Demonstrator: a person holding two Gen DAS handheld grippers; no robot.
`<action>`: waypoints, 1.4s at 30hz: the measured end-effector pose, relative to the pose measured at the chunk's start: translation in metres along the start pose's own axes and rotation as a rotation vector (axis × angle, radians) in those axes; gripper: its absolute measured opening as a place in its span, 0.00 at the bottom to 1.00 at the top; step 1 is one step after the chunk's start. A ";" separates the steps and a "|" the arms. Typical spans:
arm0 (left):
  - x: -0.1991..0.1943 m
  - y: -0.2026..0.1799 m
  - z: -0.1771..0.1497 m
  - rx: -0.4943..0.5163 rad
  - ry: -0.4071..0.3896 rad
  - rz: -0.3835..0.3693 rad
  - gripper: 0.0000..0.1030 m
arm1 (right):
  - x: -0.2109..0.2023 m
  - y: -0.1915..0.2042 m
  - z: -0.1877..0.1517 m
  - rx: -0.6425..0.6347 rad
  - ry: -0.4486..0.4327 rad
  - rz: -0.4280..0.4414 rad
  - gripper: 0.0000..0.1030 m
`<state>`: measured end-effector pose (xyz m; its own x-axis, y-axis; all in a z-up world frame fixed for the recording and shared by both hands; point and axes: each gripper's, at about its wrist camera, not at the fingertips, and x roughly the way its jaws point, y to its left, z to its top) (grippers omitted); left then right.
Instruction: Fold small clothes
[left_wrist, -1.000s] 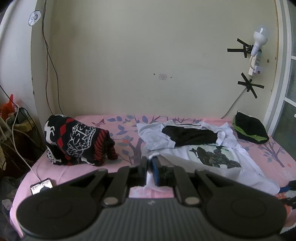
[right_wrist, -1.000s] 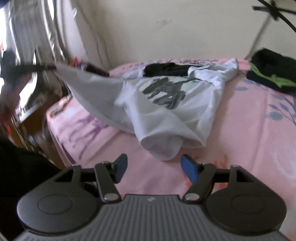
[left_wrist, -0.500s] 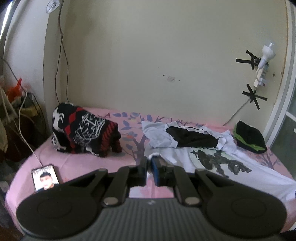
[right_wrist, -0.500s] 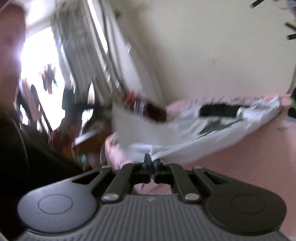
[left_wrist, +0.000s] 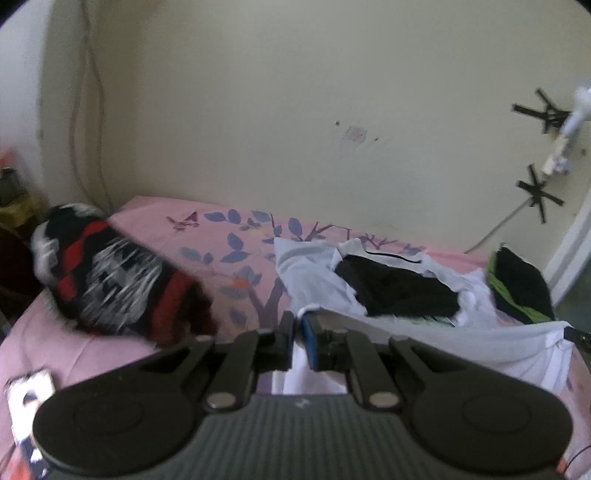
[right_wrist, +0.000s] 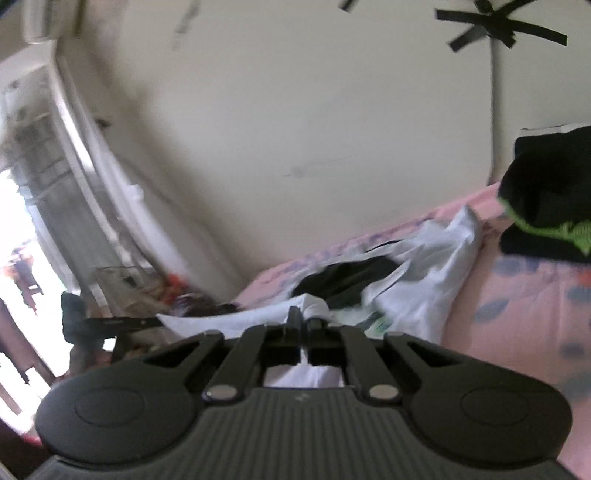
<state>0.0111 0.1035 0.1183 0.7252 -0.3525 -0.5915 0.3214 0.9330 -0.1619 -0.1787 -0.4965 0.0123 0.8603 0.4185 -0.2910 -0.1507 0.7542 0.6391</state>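
Right hand-held gripper (right_wrist: 302, 322), wide apart a second ago, is now clamped on the hem of the white cotton printed T-shirt (right_wrist: 424, 280). Left hand-held gripper (left_wrist: 298, 326) pinches the opposite hem corner. Hem hangs taut between them above the pink floral bed (left_wrist: 236, 236); the fold can begin.

Phone (left_wrist: 31, 387) on pink bedsheet (left_wrist: 236, 236)
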 end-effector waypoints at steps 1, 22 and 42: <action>0.020 -0.001 0.008 0.000 0.017 0.004 0.12 | 0.012 -0.010 0.005 0.034 -0.011 -0.052 0.07; 0.081 -0.011 -0.095 0.068 0.201 0.042 0.04 | 0.202 0.136 -0.054 -0.626 0.406 0.051 0.59; 0.051 -0.013 -0.075 0.045 0.046 -0.048 0.16 | 0.265 0.150 -0.046 -0.575 0.385 -0.001 0.31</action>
<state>-0.0019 0.0786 0.0308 0.6797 -0.3921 -0.6199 0.3827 0.9106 -0.1563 0.0046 -0.2497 -0.0016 0.6421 0.4876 -0.5916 -0.4763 0.8584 0.1905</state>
